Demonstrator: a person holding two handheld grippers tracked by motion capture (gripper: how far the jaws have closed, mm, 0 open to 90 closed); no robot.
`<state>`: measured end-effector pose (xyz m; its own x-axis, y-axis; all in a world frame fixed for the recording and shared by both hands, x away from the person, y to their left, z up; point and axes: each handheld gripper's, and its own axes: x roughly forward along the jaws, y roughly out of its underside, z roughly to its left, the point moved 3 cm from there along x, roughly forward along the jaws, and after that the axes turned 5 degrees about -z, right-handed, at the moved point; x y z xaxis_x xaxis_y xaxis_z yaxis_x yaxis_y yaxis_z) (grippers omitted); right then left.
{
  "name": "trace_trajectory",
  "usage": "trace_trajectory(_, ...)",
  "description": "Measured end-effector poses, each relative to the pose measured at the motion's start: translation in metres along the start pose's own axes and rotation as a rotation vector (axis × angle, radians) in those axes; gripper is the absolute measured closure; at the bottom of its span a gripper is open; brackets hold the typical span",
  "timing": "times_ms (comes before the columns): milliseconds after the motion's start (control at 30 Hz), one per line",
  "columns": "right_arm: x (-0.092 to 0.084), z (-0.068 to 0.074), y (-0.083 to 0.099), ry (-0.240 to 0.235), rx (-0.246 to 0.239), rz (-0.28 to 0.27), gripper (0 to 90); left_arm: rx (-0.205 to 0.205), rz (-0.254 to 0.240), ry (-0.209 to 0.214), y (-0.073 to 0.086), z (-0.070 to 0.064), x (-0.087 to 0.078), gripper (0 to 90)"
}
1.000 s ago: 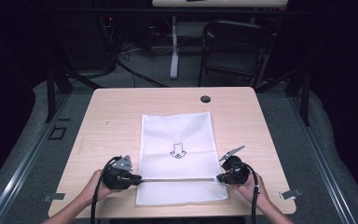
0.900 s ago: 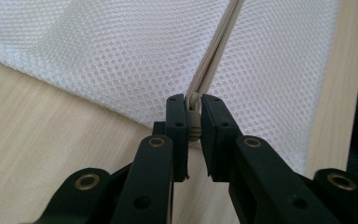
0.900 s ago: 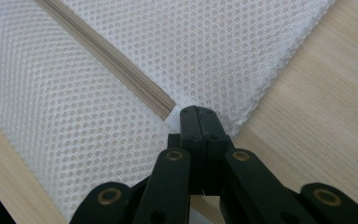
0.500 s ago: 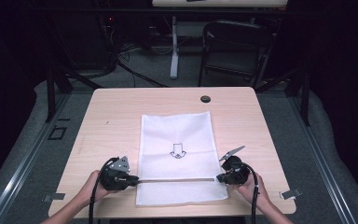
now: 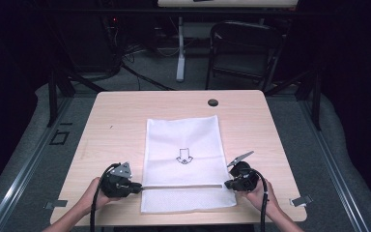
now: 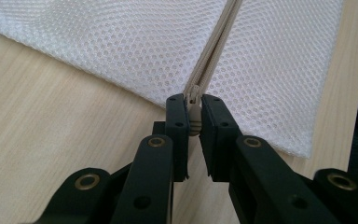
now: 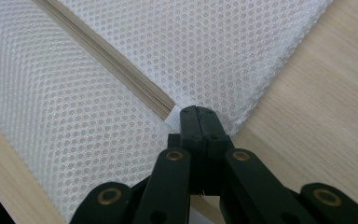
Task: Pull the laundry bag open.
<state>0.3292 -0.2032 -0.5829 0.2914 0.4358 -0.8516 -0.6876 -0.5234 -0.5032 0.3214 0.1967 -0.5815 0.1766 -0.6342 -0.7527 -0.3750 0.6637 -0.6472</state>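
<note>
Nothing of note is seen to have shifted since the earlier high-view pictures: both hands, both tools and the bag lie as they did.

A white mesh bag [image 5: 183, 162] is spread flat on the tabletop [image 5: 116, 121], its long axis running away from the person, with a small arrow mark [image 5: 184, 155] near its middle. Across its near end a beige zipper [image 5: 181, 186] is stretched from side to side, so its line runs straight from one tool to the other.

At the left end of that line the left tool [image 6: 193, 109] is closed on the zipper pull [image 6: 194, 122]; the pull is pinched between the jaws, with the two rows of teeth [image 6: 214, 56] leading off ahead of it. At the right end the right tool [image 7: 198, 114] is pressed together on the bag's edge, just where the zipper [image 7: 116, 65] stops, and a small fold of mesh [image 7: 173, 117] is caught there.

The coming move is judged to turn on this axis: the pull would have to be drawn along the zipper line toward the right tool, while the right end is held taut against it. The left hand [image 5: 89, 193] is the one at the pull; the right hand [image 5: 257, 193] serves as anchor.
</note>
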Motion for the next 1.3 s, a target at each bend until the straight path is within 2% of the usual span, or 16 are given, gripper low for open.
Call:
trace_trajectory(100, 0.000, 0.001, 0.000, -0.003, 0.003, -0.007, 90.0, -0.014, 0.008, 0.001, 0.005, 0.002, 0.000, 82.4)
trace_trajectory(167, 0.000, 0.001, 0.000, -0.003, 0.002, -0.008, 90.0, -0.009, 0.022, -0.023, 0.008, 0.002, -0.002, 82.4)
trace_trajectory(200, 0.000, 0.000, 0.000, 0.000, -0.002, -0.004, 90.0, -0.025, 0.001, -0.004, 0.009, 0.003, -0.003, 82.3)
trace_trajectory(267, 0.000, 0.000, 0.000, -0.001, 0.000, -0.006, 90.0, -0.011, 0.013, -0.019, 0.008, 0.001, -0.002, 82.3)
trace_trajectory(400, 0.000, 0.001, 0.000, -0.002, 0.001, -0.008, 90.0, -0.026, 0.012, -0.011, 0.008, 0.003, -0.001, 82.1)
trace_trajectory(433, -0.001, 0.000, 0.000, 0.001, -0.025, 0.005, 90.0, -0.030, 0.014, -0.010, 0.008, 0.002, -0.001, 82.0)
trace_trajectory(500, 0.000, 0.002, 0.001, 0.001, -0.042, -0.025, 90.0, -0.041, 0.028, -0.001, 0.007, 0.002, 0.001, 81.8)
trace_trajectory(633, 0.000, 0.002, 0.000, -0.014, -0.042, -0.020, 90.0, -0.059, 0.020, 0.011, 0.006, 0.003, 0.000, 80.4)
trace_trajectory(733, -0.002, 0.004, -0.002, -0.027, -0.052, -0.038, 82.2, -0.092, 0.006, 0.003, 0.004, 0.006, -0.005, 61.2)
trace_trajectory(833, -0.006, 0.010, -0.005, -0.022, -0.077, -0.054, 76.4, -0.127, -0.015, -0.032, 0.001, 0.008, -0.013, 49.8)
trace_trajectory(900, -0.009, 0.011, -0.006, -0.017, -0.085, -0.054, 70.8, -0.140, -0.028, -0.042, 0.000, 0.008, -0.018, 44.7)
trace_trajectory(1033, -0.015, 0.010, -0.007, -0.009, -0.069, -0.064, 51.6, -0.174, -0.037, -0.117, -0.004, 0.009, -0.032, 31.2)
trace_trajectory(1067, -0.017, 0.009, -0.007, 0.017, -0.062, -0.064, 47.9, -0.185, -0.037, -0.123, -0.005, 0.009, -0.034, 26.5)
trace_trajectory(1167, -0.025, 0.006, -0.005, 0.036, -0.055, -0.066, 35.3, -0.206, -0.047, -0.150, -0.006, 0.007, -0.044, 18.6)
trace_trajectory(1233, -0.030, 0.004, -0.004, 0.030, -0.049, -0.068, 30.8, -0.222, -0.041, -0.173, -0.005, 0.005, -0.048, 15.4)
trace_trajectory(1300, -0.035, 0.002, -0.003, 0.055, -0.055, -0.069, 26.2, -0.226, -0.033, -0.193, -0.004, 0.003, -0.053, 12.4)
